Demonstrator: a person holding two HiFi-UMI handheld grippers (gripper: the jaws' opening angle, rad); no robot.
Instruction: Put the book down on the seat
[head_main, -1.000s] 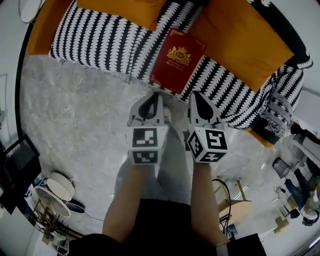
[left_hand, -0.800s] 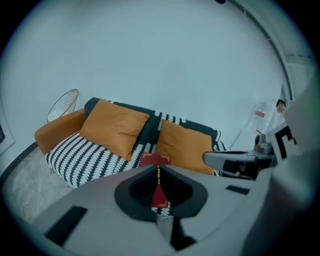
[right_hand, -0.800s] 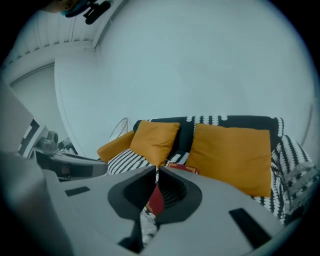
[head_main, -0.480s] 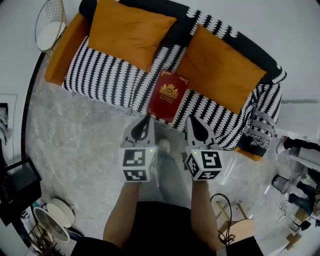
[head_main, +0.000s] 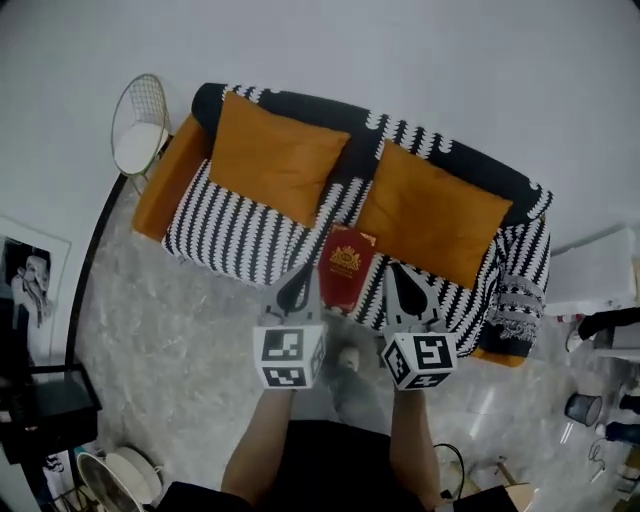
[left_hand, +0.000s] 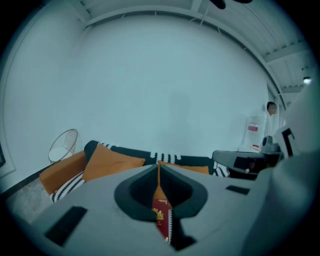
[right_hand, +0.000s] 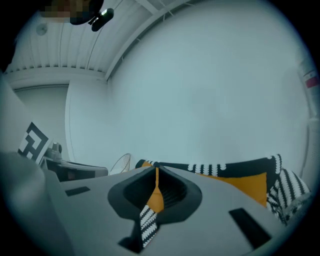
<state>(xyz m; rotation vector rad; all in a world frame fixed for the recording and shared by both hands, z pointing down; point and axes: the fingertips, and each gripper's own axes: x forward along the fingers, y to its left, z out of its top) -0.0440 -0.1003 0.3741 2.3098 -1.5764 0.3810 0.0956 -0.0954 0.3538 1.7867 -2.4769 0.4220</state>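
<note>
A red book with a gold crest lies flat on the black-and-white striped seat of a sofa, between two orange cushions. Both grippers hang in front of the sofa, short of the book and apart from it. My left gripper is shut with nothing in it, just left of the book's near edge. My right gripper is also shut and empty, just right of the book. In the left gripper view the book shows as a red sliver below the closed jaws of that gripper. The right gripper points at the sofa's cushion and striped seat.
A wire-frame round chair stands at the sofa's left end. A white cabinet stands at its right end. A black stand and a framed picture sit at the left on the grey marbled floor. A person stands far off.
Both grippers have drawn back from the sofa and the whole sofa has come into view. The book stays put on the seat. The jaws stay shut.
</note>
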